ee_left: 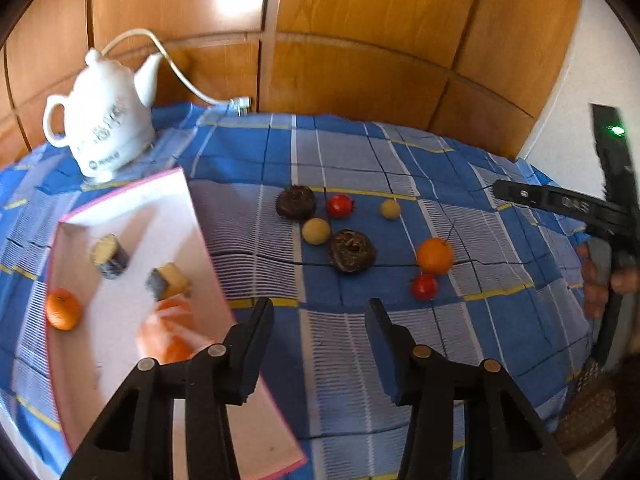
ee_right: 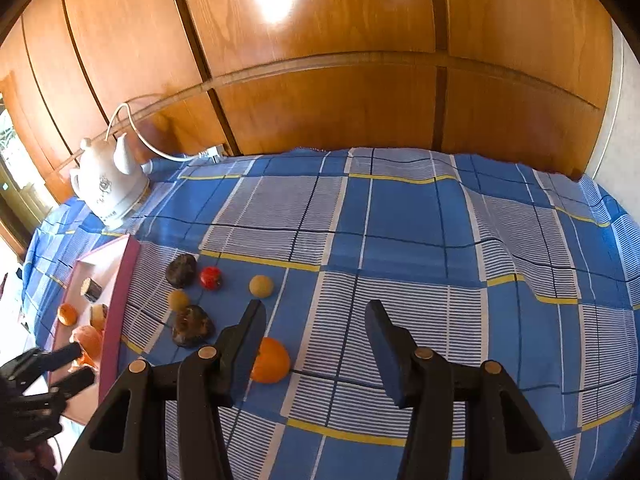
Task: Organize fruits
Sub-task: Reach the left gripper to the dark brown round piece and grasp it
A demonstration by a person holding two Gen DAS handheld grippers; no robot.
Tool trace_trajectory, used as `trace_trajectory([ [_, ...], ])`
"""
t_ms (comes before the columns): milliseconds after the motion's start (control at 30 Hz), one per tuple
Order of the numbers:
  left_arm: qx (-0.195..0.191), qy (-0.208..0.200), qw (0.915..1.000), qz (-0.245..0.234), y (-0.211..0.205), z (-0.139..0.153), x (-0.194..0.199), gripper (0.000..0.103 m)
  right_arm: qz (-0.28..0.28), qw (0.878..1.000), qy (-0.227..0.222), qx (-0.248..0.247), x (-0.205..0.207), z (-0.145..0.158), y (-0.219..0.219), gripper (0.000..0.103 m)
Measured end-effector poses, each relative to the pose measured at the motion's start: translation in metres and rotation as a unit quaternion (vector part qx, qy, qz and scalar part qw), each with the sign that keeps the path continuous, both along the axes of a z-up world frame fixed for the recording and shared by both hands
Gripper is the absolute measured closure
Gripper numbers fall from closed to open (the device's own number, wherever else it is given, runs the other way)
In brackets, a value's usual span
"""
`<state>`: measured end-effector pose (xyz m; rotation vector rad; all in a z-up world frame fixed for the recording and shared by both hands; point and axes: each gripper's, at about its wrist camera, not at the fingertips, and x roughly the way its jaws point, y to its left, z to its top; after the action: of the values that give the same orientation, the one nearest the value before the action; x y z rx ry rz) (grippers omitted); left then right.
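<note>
A pink-rimmed white box (ee_left: 132,216) lies on the left of the blue checked cloth. It holds a small orange (ee_left: 63,309), two dark cut pieces and an orange fruit (ee_left: 168,336), blurred. On the cloth lie an orange (ee_left: 435,255), two red fruits (ee_left: 340,205) (ee_left: 424,286), two tan round fruits (ee_left: 316,231) and two dark brown fruits (ee_left: 353,251). My left gripper (ee_left: 320,312) is open and empty beside the box's right rim. My right gripper (ee_right: 316,312) is open and empty, just right of the orange (ee_right: 270,361). The box shows in the right wrist view (ee_right: 120,300).
A white ceramic kettle (ee_left: 108,120) with a white cord stands at the back left of the table. Wooden wall panels (ee_left: 360,40) run behind the table. The right gripper's body (ee_left: 608,216) shows at the right edge of the left wrist view.
</note>
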<state>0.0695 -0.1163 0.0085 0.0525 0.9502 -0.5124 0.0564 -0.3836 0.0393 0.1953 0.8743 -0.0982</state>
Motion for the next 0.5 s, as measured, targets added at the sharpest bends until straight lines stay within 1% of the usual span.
trace_trajectory([
  [67, -0.009, 0.019, 0.9998, 0.003, -0.006, -0.003, 0.009, 0.055, 0.0, 1.0, 0.001, 0.004, 0.001, 0.0, -0.001, 0.051],
  [167, -0.008, 0.03, 0.9995, -0.002, -0.018, -0.008, 0.019, 0.055, 0.001, 1.0, 0.003, 0.01, 0.002, 0.0, -0.001, 0.051],
  [300, -0.012, 0.054, 0.9984, -0.004, -0.038, -0.018, 0.035, 0.053, 0.009, 1.0, 0.005, 0.015, 0.002, 0.0, 0.002, 0.051],
  [367, -0.011, 0.063, 0.9979, 0.0, -0.048, -0.025, 0.044, 0.046, 0.015, 1.0, 0.003, 0.014, 0.002, 0.001, 0.004, 0.051],
  [500, -0.005, 0.084, 0.9963, 0.022, -0.061, -0.042, 0.063, 0.042, 0.018, 1.0, 0.0, 0.018, 0.0, 0.003, 0.005, 0.051],
])
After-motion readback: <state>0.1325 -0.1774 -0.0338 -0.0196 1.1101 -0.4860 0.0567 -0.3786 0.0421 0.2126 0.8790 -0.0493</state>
